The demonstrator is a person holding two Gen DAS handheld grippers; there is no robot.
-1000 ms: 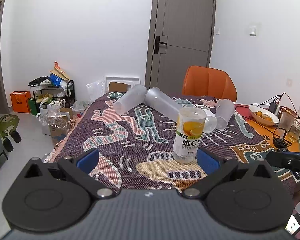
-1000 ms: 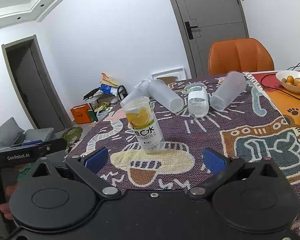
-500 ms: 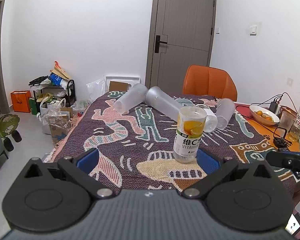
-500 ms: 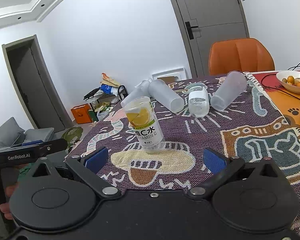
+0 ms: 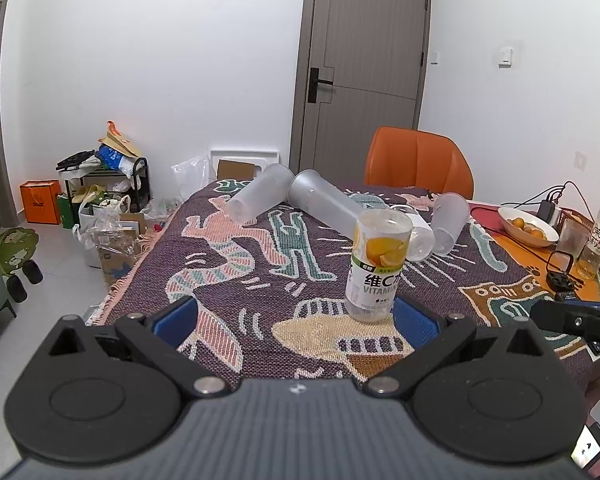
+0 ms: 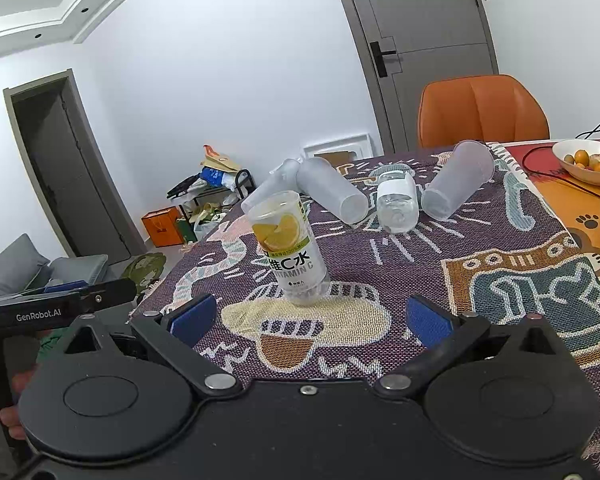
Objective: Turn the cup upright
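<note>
Patterned woven cloth (image 5: 260, 280) on table, labelled cup (image 5: 378, 264) upright, grey door (image 5: 366, 68) behind, both hand-held grippers spread apart

Lemon-label clear cup (image 5: 378, 266) (image 6: 288, 246) standing upright on blanket.

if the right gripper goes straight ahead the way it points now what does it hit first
Most likely the upright clear vitamin C cup with the lemon label, standing just left of the line between the open right gripper fingers; depth is uncertain, and it might pass beside it.
</note>
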